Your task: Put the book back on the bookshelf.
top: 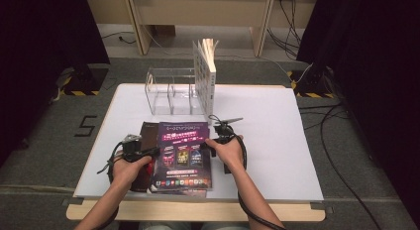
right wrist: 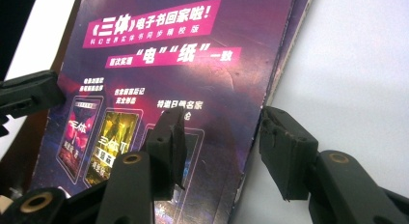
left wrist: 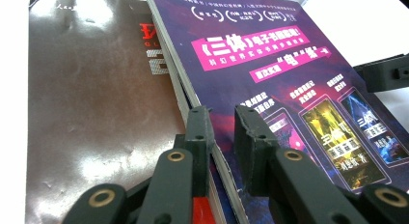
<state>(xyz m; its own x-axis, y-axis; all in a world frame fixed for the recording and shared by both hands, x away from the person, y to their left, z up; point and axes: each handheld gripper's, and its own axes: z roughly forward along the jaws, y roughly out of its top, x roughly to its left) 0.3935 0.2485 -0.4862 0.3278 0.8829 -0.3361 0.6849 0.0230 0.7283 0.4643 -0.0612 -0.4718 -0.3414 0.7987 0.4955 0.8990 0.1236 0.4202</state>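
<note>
Now the purple magazine [top: 182, 153] lies atop a brown book [top: 146, 141] on the table [top: 277, 141], near edge. Left gripper [left wrist: 223, 119] pinches its left edge; right gripper [right wrist: 222, 132] spread, straddling right edge w/o pressing.

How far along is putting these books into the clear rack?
One book stands in the clear rack. In hand: the left gripper and right gripper flank the purple magazine, fingers astride its edges, not lifted. Left: it and the brown book beneath lie on the table.

Glossy paper magazine [left wrist: 289, 89]; clear plastic rack [top: 171, 93].
</note>
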